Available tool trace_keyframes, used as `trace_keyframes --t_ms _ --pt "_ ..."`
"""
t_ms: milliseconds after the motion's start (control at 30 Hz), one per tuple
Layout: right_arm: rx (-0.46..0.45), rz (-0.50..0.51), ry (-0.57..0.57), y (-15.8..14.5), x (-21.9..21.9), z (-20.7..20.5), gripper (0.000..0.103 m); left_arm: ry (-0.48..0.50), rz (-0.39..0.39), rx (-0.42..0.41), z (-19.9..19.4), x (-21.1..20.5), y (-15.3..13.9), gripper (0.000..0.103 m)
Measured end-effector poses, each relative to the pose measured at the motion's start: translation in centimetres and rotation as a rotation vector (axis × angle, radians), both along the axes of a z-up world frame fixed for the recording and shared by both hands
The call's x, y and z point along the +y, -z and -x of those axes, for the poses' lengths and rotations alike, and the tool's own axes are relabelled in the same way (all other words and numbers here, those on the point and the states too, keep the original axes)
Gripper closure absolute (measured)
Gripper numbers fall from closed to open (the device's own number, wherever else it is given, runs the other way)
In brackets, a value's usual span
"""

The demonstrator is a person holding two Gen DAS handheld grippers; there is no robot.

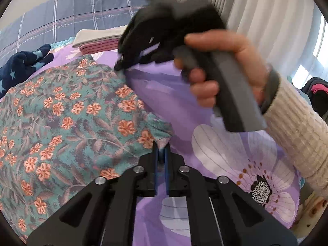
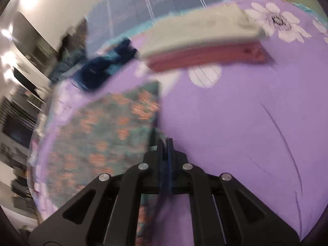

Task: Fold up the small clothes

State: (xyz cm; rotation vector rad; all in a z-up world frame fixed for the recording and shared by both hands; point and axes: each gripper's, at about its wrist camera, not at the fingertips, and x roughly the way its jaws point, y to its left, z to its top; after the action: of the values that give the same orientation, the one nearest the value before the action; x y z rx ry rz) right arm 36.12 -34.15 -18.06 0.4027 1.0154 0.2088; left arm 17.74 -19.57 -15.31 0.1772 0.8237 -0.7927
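A teal garment with orange flowers (image 1: 71,112) lies spread on the purple bedsheet (image 1: 180,94). At the bottom of the left wrist view my left gripper (image 1: 162,149) is shut on the garment's near right corner. A hand (image 1: 225,51) in a cream ribbed sleeve holds my right gripper (image 1: 120,66), whose tips meet the garment's far right edge. The right wrist view is blurred. There my right gripper (image 2: 165,143) is shut, with a bit of the garment's (image 2: 106,133) right edge between its fingers.
A folded stack, cream on pink (image 1: 98,41) (image 2: 201,47), sits further back on the sheet (image 2: 225,123). A navy star-print garment (image 1: 22,65) (image 2: 102,69) lies crumpled at the far left. A grey-blue plaid quilt (image 1: 71,10) lies behind, and white curtains (image 1: 256,10) hang at the right.
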Motion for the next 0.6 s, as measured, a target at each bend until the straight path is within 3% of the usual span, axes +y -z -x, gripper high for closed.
trace_keyframes --t_ms 167,300,367,400,433,500,567,600 --pt "-0.088 0.048 -0.043 -1.7 -0.1 3.4 0.092 0.044 0.038 0.003 1.2 0.3 -0.3 0.086" --pt "-0.111 0.06 -0.085 -2.9 -0.2 6.8 0.084 0.064 0.039 0.01 1.5 0.1 -0.2 0.084" --pt "-0.098 0.015 -0.131 -2.7 -0.5 8.8 0.078 0.066 0.052 0.012 1.9 0.6 -0.4 0.081" --pt "-0.098 0.015 -0.131 -2.7 -0.5 8.8 0.071 0.065 0.058 0.011 2.2 1.0 -0.6 0.08" --pt "-0.093 -0.024 -0.17 -2.4 -0.3 9.8 0.064 0.06 0.059 0.005 2.2 1.6 -0.7 0.077" --pt "-0.094 -0.079 -0.231 -1.8 0.0 11.3 0.059 0.02 0.043 -0.016 2.5 3.1 -0.8 0.064" --pt "-0.097 -0.077 -0.276 -1.3 1.0 12.3 0.05 -0.038 0.017 -0.034 2.8 5.1 -0.7 0.062" --pt "-0.09 -0.075 -0.292 -0.9 1.7 12.5 0.051 -0.064 0.005 -0.036 2.8 5.9 -0.7 0.062"
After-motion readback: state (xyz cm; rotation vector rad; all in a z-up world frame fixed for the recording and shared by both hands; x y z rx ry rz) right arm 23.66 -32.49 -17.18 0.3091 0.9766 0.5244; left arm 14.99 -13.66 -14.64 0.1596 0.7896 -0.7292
